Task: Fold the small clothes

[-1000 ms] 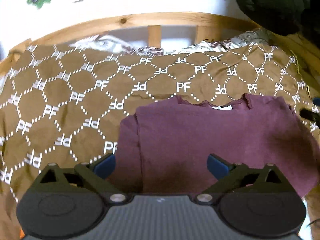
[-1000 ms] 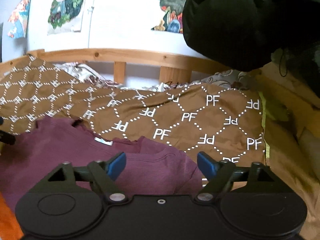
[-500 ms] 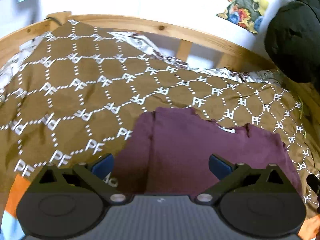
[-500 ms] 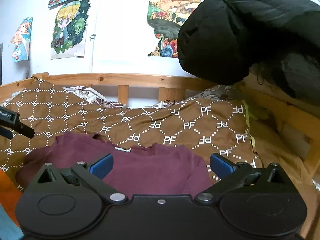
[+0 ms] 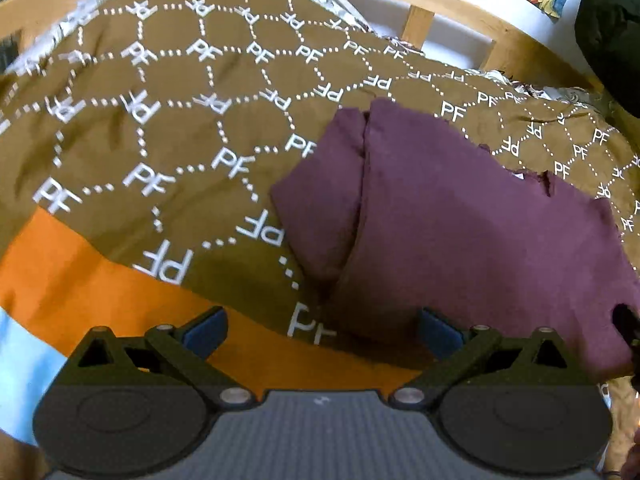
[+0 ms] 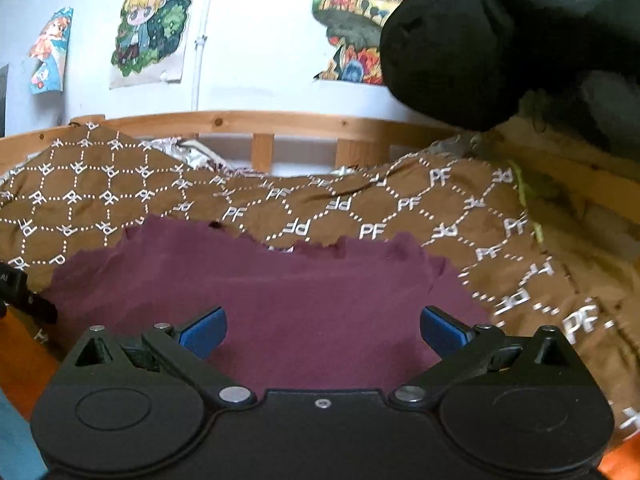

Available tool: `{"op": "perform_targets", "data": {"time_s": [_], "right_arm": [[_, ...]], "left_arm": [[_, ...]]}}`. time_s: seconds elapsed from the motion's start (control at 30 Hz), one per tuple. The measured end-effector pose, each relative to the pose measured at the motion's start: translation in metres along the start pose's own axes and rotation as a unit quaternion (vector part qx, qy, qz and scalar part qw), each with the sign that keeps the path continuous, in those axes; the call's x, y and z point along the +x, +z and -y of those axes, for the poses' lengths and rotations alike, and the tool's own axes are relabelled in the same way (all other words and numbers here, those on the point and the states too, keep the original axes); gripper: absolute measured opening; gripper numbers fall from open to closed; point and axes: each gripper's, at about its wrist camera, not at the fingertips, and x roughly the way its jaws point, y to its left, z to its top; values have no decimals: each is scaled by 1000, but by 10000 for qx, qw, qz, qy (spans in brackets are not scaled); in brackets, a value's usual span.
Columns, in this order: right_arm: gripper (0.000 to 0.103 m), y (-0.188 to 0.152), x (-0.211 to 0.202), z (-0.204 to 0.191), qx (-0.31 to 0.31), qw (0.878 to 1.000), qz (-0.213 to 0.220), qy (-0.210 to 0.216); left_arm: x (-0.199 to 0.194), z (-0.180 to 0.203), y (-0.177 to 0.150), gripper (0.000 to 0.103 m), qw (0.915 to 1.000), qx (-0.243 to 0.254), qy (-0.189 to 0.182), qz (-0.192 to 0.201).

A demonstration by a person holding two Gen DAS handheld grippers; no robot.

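Because both tools hang above the bed with nothing between their fingers, this reads as a pause between folds rather than a grasp: the left gripper (image 5: 320, 330) stands wide open over the near edge of the brown blanket (image 5: 192, 120), and the right gripper (image 6: 320, 330) is spread just as wide above the maroon shirt (image 6: 280, 304). The shirt lies flat on the blanket toward the near right of the bed, its neckline pointing at the headboard and one sleeve (image 5: 324, 200) already turned in along its left side, which suggests the first fold is made and the far side is probably next. Held low and level like this, each tool seems placed to drop onto a hem or shoulder without dragging the cloth. The blanket, printed with white dotted hexagons and PF letters, is soft and a little rumpled, so the shirt may shift with it when pulled. An orange cloth (image 5: 80, 280) shows at the near left edge. Behind runs a wooden bed rail (image 6: 260, 124), then a white wall with cartoon posters (image 6: 152, 24), and a black padded jacket (image 6: 500, 40) bulges in at the right.
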Motion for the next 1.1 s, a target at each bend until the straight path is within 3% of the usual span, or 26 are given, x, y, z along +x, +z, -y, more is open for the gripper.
{"op": "perform_targets", "data": {"time_s": [0.17, 0.33, 0.63, 0.83, 1.1], "right_arm": [[102, -4, 24, -17, -135, 9989, -383, 254], [102, -12, 35, -32, -404, 9972, -494, 380], [102, -28, 39, -34, -573, 9949, -699, 455], [102, -29, 41, -30, -448, 9948, -750, 531], [102, -30, 42, -31, -455, 9948, -754, 505]], "left_arm": [[10, 2, 1, 103, 9998, -3, -197, -2], [17, 1, 5, 103, 9995, -137, -291, 35], [28, 3, 22, 103, 9999, -97, -98, 95], [36, 6, 40, 103, 9989, 208, 318, 259], [47, 6, 51, 103, 9992, 185, 313, 163]]}}
